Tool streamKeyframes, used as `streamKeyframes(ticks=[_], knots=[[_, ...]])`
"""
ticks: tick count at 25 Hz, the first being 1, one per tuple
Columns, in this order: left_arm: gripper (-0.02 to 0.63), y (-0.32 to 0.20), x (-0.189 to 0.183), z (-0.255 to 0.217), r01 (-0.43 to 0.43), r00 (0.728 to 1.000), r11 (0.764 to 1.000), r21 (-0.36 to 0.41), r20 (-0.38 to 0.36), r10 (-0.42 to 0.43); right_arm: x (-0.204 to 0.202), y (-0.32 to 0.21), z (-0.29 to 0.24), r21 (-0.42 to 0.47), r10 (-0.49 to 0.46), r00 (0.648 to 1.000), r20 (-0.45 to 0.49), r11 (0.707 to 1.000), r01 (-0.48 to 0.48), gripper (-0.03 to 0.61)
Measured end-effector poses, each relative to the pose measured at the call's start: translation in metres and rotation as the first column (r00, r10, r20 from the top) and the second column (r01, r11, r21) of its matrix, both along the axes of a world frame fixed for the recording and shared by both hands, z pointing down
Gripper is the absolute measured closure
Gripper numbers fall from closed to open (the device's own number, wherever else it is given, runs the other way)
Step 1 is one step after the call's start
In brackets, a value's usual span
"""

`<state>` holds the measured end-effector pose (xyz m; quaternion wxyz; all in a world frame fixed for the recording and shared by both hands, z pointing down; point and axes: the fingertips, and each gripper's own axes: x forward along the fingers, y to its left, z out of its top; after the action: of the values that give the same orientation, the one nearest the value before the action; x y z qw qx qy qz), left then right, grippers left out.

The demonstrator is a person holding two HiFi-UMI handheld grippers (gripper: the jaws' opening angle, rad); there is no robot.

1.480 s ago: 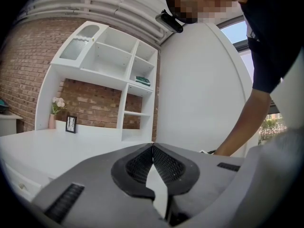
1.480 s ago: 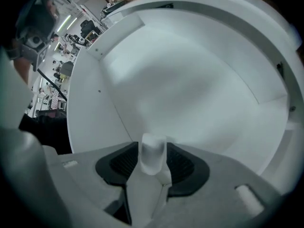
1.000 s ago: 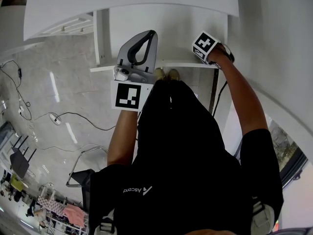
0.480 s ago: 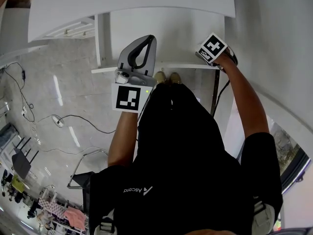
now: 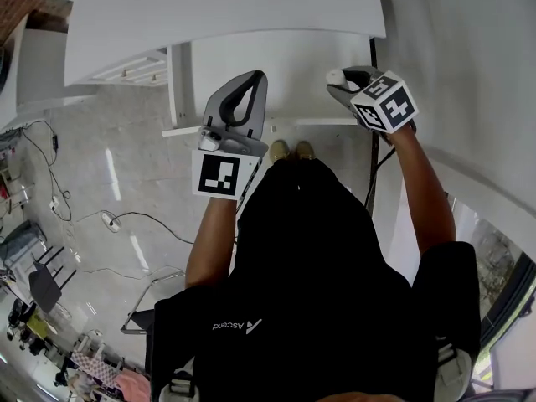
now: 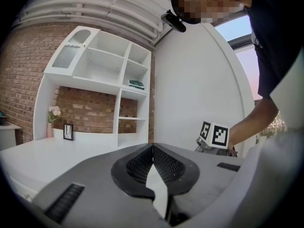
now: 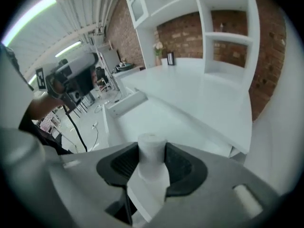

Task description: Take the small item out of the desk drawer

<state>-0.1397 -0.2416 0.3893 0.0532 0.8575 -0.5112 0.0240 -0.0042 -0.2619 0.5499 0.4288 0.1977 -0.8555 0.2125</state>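
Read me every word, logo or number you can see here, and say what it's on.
"Ascend": white print on the person's black shirt, upside down in the head view.
Framed picture on the white desk: too small to read.
Marker cube on the left hand-held gripper: pattern only, no words.
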Motion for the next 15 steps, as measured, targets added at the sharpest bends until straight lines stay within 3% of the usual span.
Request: streamKeyframes(ticks=[8,15], knots=[[0.615,0.008,0.029,-0.052,-0.023,1.000,0.998,0.055,0.013,0.022,-0.003,0.004,-0.121,0.213,0.045,0.954,0.297,0.971,-0.112,0.411],[0.615,0.013,0.054,-0.082,-0.040,0.999,0.993,0.115,-0.005,0.041,0.005,0.012,-0.193,0.314,0.039,0.864,0.503,0.923,-0.224,0.411]])
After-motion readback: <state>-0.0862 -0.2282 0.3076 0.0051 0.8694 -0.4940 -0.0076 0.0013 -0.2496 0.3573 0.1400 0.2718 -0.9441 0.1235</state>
